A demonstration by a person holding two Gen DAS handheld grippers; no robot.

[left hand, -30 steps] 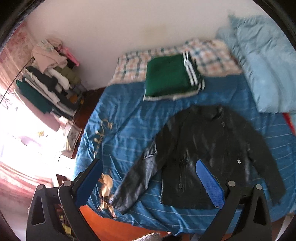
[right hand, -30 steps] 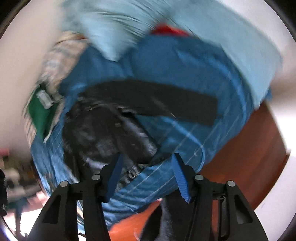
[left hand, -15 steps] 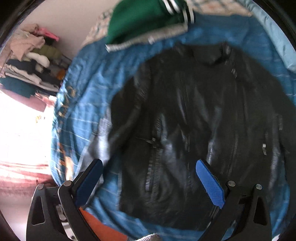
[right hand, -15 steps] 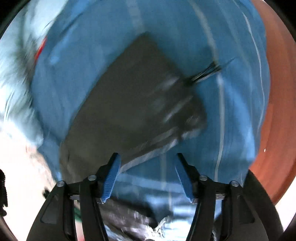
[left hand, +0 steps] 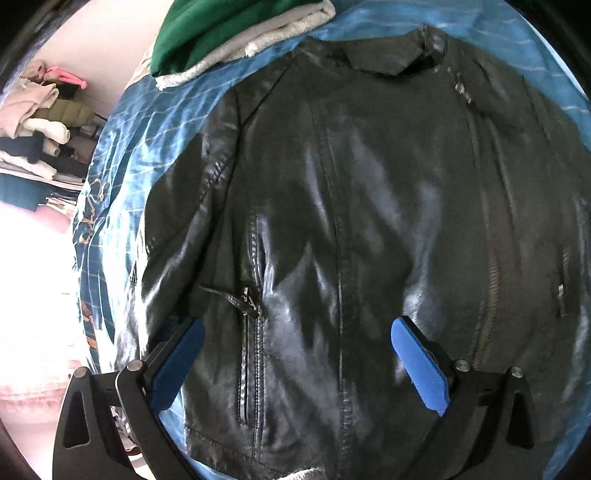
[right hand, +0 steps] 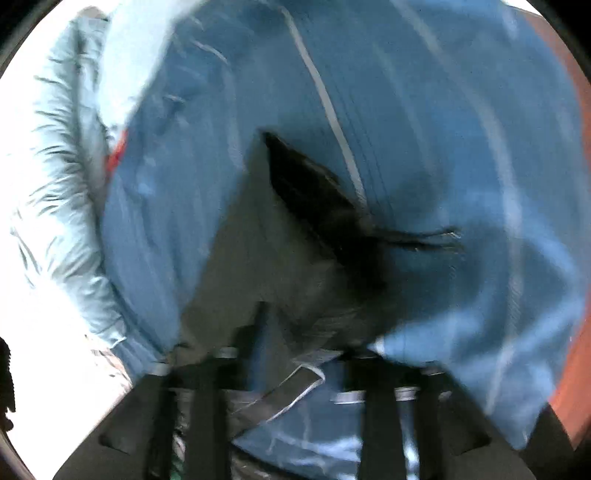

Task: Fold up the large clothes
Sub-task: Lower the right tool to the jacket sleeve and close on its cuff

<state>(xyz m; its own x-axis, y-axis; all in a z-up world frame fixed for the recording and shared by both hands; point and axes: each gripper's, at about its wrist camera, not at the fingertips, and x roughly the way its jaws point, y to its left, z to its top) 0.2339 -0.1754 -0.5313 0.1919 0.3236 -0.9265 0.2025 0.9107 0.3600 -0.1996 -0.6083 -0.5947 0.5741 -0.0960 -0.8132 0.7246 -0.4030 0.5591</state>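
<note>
Jacket (left hand: 369, 221) spread flat on the blue bedspread (left hand: 147, 122), front up, collar at the top of the left wrist view and hem at the bottom. So its long axis runs straight up and down that frame, right in line with the way our left claw (left hand: 295, 362) points.

That left claw is wide open with nothing in it, blue pads (left hand: 421, 369) hovering over the lower front panel, one either side of the centre seam and the pocket zip (left hand: 251, 306). The hem edge sits just below and behind the pads in the frame.

The right wrist view is badly smeared. We can make out the dark sleeve (right hand: 277, 258) running from lower centre toward the middle of the frame, cuff end (right hand: 314, 184) furthest from the right claw (right hand: 291, 369), with a loose thread or pull trailing off to the right. Its jaws have just been closing in, and the sleeve fabric looks to lie between them, but with this blur we honestly can't tell if the pads are biting it or not.

Our guess: the sleeve gets folded in first, and the right claw is the one on it. A folded green top (left hand: 221, 29) sits at the upper left, well clear.
</note>
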